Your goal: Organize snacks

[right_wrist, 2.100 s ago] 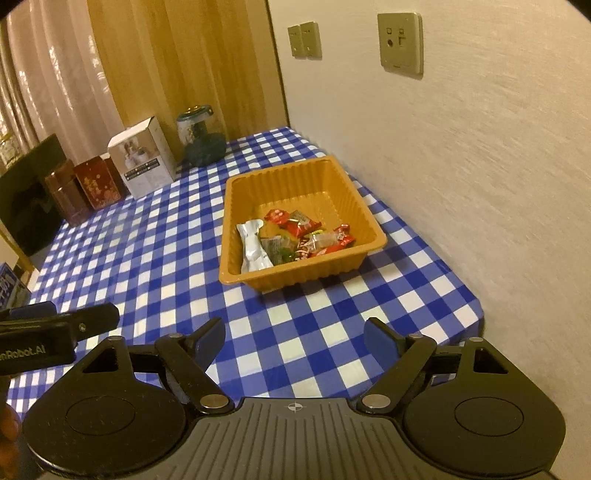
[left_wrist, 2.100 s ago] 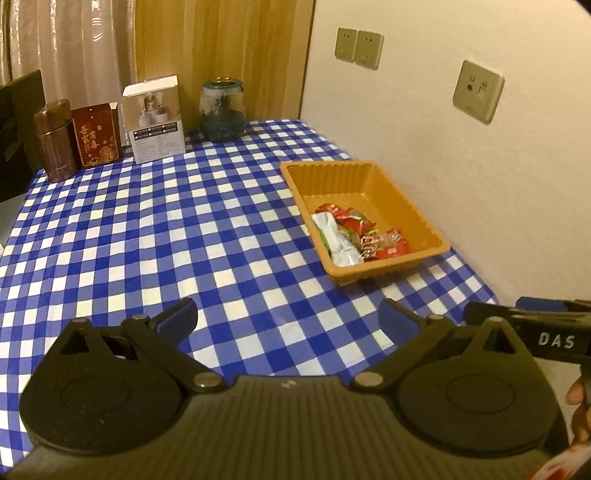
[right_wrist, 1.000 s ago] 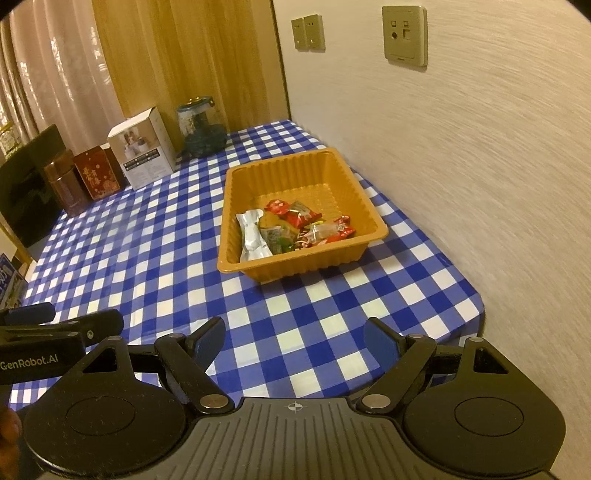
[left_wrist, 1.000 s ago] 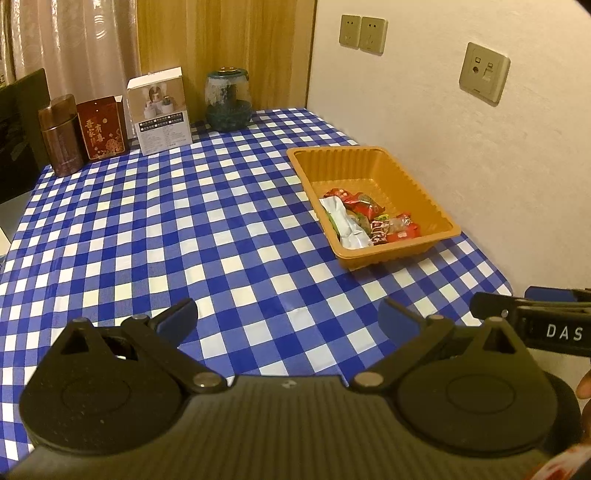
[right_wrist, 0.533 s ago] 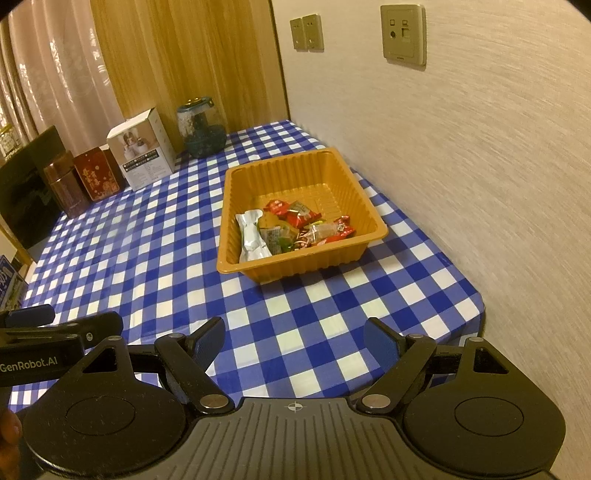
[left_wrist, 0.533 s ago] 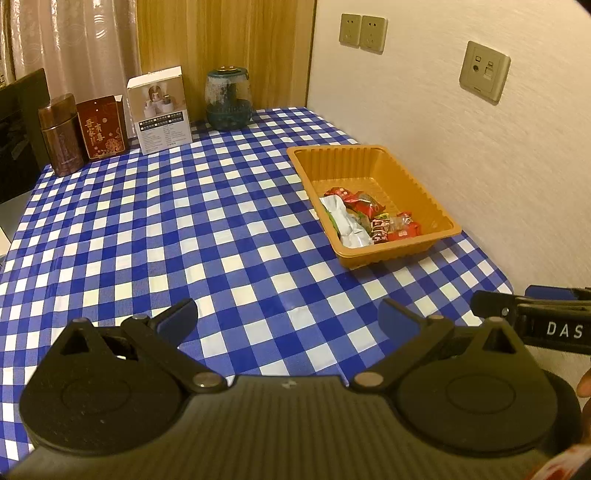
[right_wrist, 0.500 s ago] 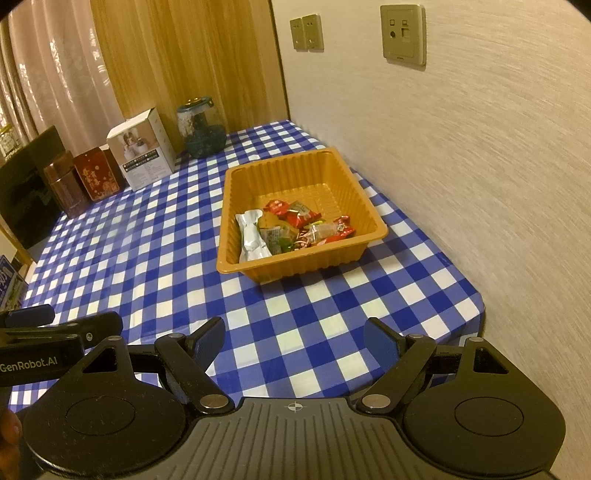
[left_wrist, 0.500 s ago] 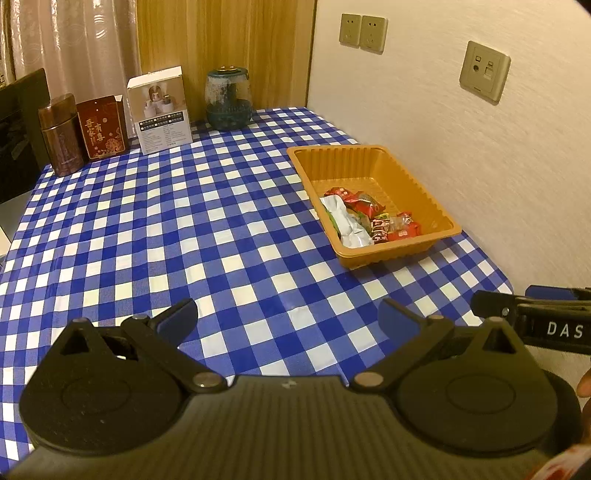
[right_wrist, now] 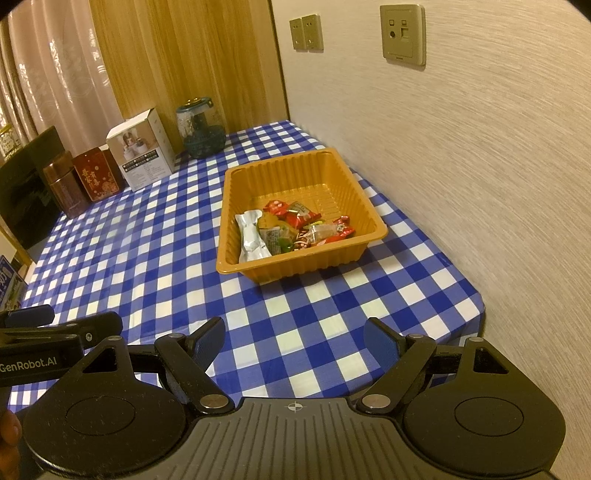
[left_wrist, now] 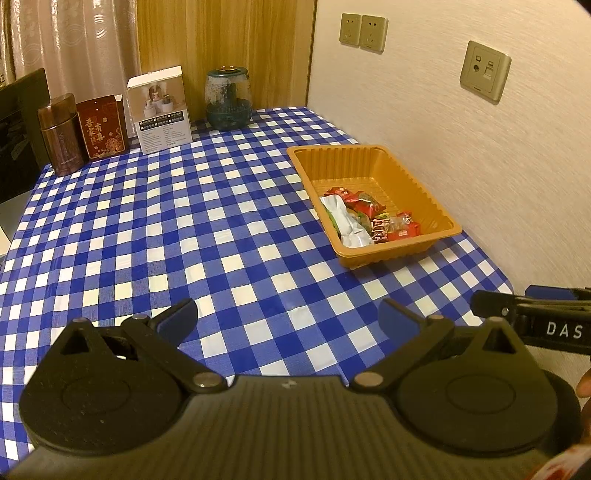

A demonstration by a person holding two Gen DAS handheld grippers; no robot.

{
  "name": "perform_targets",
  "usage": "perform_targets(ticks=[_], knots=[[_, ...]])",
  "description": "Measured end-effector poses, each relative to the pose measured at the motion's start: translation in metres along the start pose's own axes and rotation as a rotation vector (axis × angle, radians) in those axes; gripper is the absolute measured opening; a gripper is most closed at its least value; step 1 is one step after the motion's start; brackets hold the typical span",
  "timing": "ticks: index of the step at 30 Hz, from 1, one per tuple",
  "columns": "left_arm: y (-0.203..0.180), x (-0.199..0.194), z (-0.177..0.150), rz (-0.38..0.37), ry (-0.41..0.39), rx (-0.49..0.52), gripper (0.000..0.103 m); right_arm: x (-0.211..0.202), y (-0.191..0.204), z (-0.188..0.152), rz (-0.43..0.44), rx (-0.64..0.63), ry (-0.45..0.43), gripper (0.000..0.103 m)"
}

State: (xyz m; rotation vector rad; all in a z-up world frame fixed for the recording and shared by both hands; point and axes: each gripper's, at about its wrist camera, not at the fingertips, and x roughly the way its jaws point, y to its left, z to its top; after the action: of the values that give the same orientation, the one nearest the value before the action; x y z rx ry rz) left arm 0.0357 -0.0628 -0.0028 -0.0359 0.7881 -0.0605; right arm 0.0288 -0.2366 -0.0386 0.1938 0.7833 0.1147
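Both grippers hover over the near edge of the table, side by side, aimed down and forward at the checkered cloth. Left gripper (left_wrist: pixel 287 315): blue-padded fingers spread wide, nothing between them, only tablecloth (left_wrist: pixel 155 229) showing through the gap. Right gripper (right_wrist: pixel 294 336): same, jaws apart, empty, not touching anything. Each one shows at the edge of the other's view, as a black bar with white lettering.

Orange tray (right_wrist: pixel 236 206) sits on the right side of the table, close to the wall, well ahead of both grippers. It's shallow with ribbed walls. All the snacks (right_wrist: pixel 295 229) are inside it, piled in the near half; the far half of the tray floor is bare. Contents: a silver foil packet (right_wrist: pixel 251 236) along the tray's left wall, several small red wrappers (right_wrist: pixel 291 214) and clear-wrapped candies to its right. Exact count can't be made out, since they overlap.

Nothing loose on the cloth between grippers and tray.

Far edge of the table, left to right: brown canister (left_wrist: pixel 61 134), dark red box (left_wrist: pixel 102 127) with gold characters, white product box (left_wrist: pixel 160 110), dark glass jar (left_wrist: pixel 228 99). All upright, well apart from the tray. Wall sockets (left_wrist: pixel 363 28) are on the wall at right, above the tray.

A bit of the person's hand (left_wrist: pixel 583 387) shows at the right edge of the left wrist view.
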Motion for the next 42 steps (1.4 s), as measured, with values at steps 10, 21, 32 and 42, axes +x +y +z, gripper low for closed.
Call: perform_targets(ticks=[10, 21, 32, 42], knots=[[-0.0001, 0.0007, -0.0007, -0.001, 0.0, 0.002, 0.103, 0.0003, 0.0001, -0.0001, -0.001, -0.001, 0.0, 0.082], [-0.0009, 0.0006, -0.0002, 0.001, 0.0, 0.002, 0.103, 0.0018, -0.0013, 0.0, -0.002, 0.003, 0.0, 0.082], [-0.0017, 0.0013, -0.001, 0.001, 0.001, 0.001, 0.103, 0.0021, -0.0018, 0.0, -0.001, 0.002, -0.001, 0.082], [-0.0022, 0.0016, -0.0014, -0.001, 0.0, -0.002, 0.103, 0.0017, -0.0014, -0.0003, -0.002, 0.003, -0.001, 0.082]])
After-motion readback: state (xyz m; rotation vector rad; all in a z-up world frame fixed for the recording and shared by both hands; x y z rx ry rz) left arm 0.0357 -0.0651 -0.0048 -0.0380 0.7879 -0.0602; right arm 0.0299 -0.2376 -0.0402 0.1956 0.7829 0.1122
